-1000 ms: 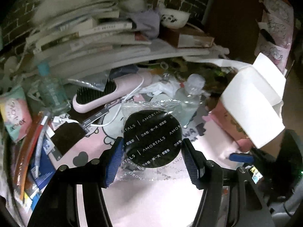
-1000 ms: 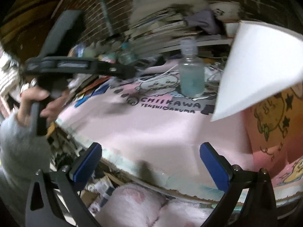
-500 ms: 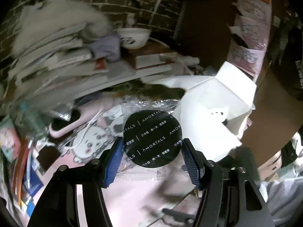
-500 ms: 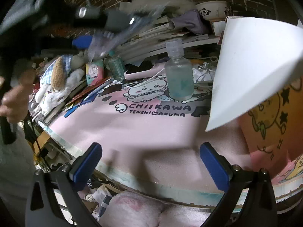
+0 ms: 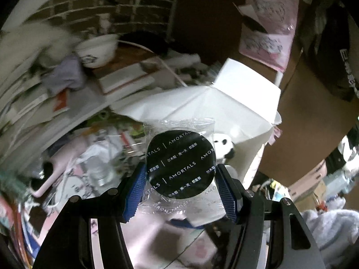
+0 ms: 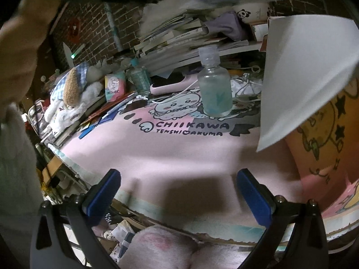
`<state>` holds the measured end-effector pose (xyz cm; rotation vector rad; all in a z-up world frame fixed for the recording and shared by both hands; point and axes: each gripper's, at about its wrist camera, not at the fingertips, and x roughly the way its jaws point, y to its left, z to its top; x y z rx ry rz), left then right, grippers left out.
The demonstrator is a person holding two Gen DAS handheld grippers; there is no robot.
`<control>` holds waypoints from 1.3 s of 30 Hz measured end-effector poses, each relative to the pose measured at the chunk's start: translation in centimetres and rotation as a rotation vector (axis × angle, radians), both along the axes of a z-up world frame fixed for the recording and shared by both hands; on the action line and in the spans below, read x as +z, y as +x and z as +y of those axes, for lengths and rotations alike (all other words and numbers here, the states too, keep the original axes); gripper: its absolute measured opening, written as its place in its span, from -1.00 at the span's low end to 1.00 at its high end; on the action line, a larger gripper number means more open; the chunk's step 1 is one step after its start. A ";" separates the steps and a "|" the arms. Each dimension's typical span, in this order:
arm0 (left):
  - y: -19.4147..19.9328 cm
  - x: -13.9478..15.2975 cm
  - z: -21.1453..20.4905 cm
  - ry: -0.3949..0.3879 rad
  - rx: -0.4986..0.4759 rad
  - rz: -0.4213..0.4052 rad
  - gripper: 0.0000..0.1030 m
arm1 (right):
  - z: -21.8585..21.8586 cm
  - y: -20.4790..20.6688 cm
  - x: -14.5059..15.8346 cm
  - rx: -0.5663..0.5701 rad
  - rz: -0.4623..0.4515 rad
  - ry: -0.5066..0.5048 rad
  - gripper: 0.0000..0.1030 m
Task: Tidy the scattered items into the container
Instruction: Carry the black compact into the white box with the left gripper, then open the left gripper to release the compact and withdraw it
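A: The left tool (image 5: 180, 187) has its blue pads pressed against the two side edges of the clear packet (image 5: 179, 168), the one with the black round pad printed AMORTALS inside. It is carried in the air, in front of the open white box (image 5: 242, 109) that stands at the counter's right end.

B: How will that packet handle?

A: Light and thin, by the look of it. The film is slick and crinkly, so it could slide or buckle between the pads. The disc inside seems the stiffer part, and the pads sit level with it, which looks like the safest place to hold. A small panda figure (image 5: 224, 146) shows inside the box, just past the packet's right edge.

B: And the pose?

A: The left tool points forward and somewhat down toward the box mouth, packet face toward the camera. The right tool (image 6: 179, 192) hangs low at the counter's near edge, jaws spread wide and holding nothing, aimed across the pink mat (image 6: 179, 152). A frosted bottle (image 6: 214, 85) stands upright on the mat toward the back, close to the box flap (image 6: 307, 74). A blurred hand (image 6: 20, 44) fills that view's upper left.
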<state>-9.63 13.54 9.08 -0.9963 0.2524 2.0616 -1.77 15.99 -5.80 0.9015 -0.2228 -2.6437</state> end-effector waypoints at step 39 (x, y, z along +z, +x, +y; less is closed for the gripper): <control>-2.2 -2.5 10.2 -0.242 -0.082 -0.117 0.54 | 1.4 0.2 -0.3 0.033 -0.007 -0.095 1.00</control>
